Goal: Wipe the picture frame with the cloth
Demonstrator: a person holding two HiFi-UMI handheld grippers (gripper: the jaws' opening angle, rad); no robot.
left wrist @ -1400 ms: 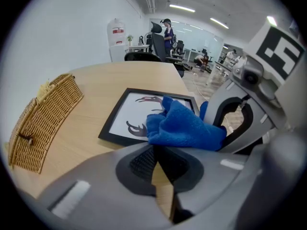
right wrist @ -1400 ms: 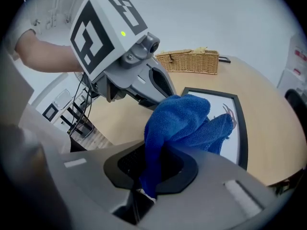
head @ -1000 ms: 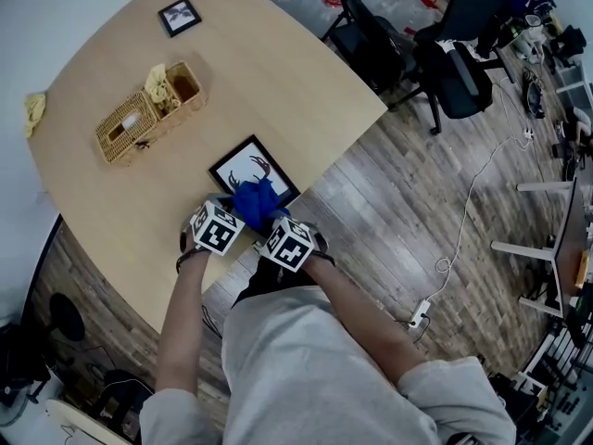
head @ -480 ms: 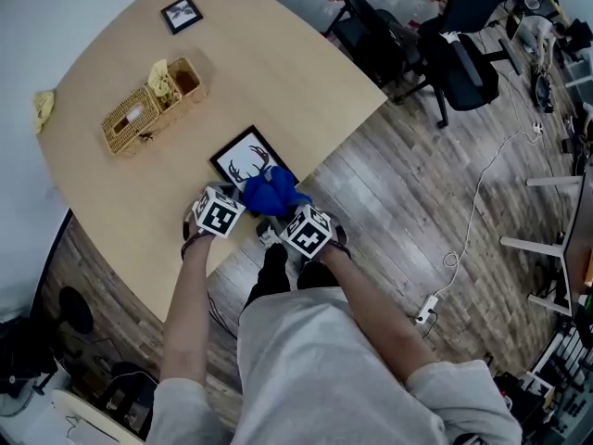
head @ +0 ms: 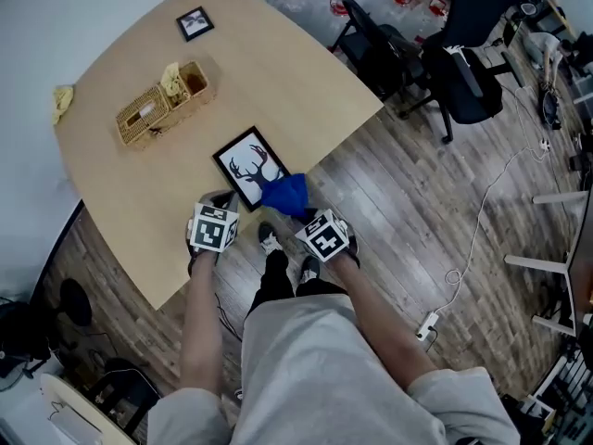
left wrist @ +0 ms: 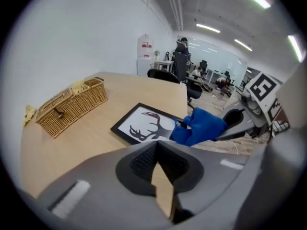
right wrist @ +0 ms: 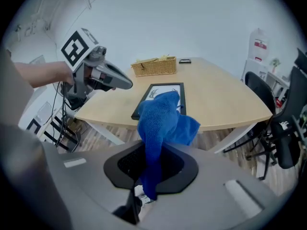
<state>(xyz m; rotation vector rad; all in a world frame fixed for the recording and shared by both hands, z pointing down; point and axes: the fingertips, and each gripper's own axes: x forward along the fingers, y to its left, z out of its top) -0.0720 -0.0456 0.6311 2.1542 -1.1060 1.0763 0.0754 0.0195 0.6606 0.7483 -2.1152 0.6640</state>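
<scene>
pale curved-edge wooden table [head: 278, 91]: black-framed deer picture [head: 250, 167] flat at the near edge, woven wicker basket [head: 162, 105] farther left, small black picture frame [head: 195, 23] at the far end, crumpled yellow cloth [head: 62, 95] at the left rim.

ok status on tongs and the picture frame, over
Left tongs shut, empty. Right tongs shut on blue cloth, by near corner of black deer-print picture frame. Nothing blocking the frame.

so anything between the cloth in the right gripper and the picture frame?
Nothing visible. The blue cloth in the right gripper hangs at the picture frame's near corner; the left gripper is off to the side.
</scene>
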